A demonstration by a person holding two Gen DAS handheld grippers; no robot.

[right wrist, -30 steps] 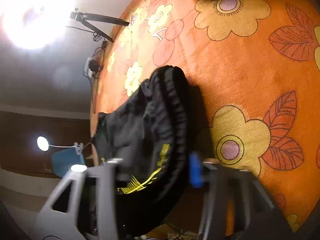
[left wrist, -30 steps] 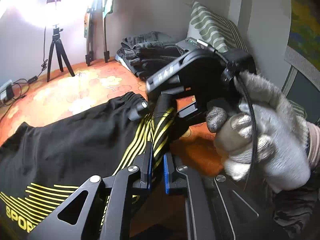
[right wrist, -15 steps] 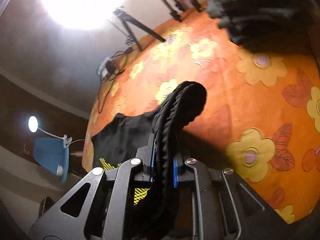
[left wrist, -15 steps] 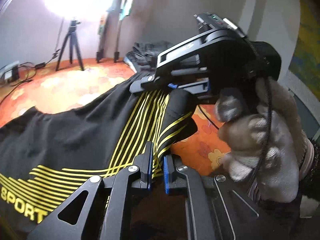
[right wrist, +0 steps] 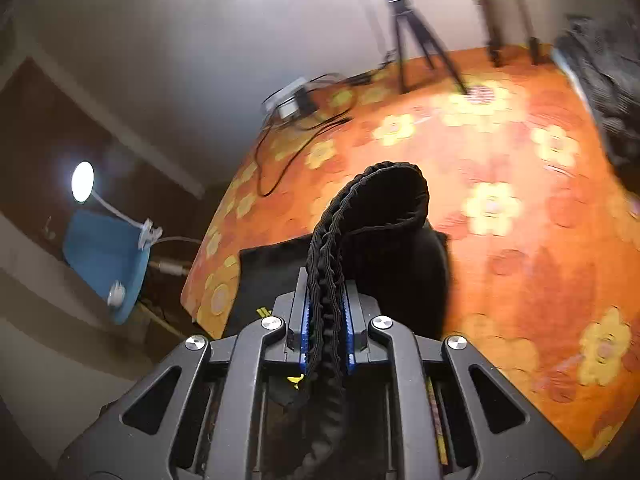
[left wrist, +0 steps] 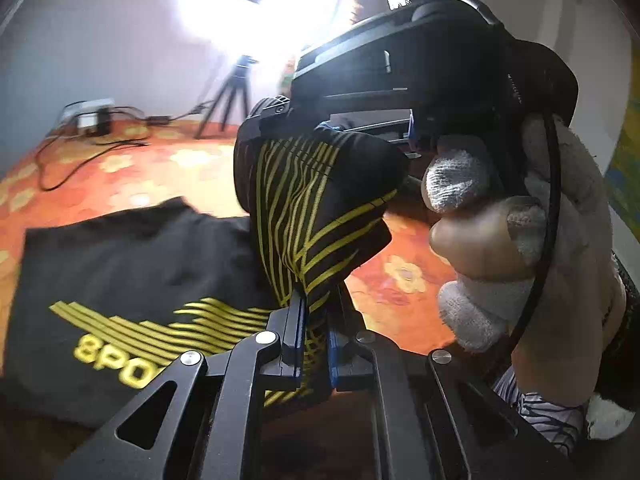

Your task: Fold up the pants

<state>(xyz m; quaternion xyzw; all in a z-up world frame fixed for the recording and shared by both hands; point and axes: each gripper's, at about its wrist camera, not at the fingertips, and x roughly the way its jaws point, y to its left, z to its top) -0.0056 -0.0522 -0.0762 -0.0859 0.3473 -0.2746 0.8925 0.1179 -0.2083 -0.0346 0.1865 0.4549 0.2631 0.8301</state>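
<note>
Left gripper (left wrist: 313, 334) fingers nearly closed, clamped on a yellow-striped fold of the black pants (left wrist: 132, 280), lifted off the orange floral cover (left wrist: 400, 272). Right gripper (right wrist: 327, 326) pinched tight on the ribbed elastic waistband (right wrist: 360, 200), which arches up above its fingers. Rest of the pants lies flat on the cover below the lifted part, yellow print facing up. Gloved right hand (left wrist: 532, 240) holds the right gripper, just right of the raised fold. Tripod (right wrist: 416, 44) stands at the cover's far edge, cables (right wrist: 296, 136) on the cover beside it.
</note>
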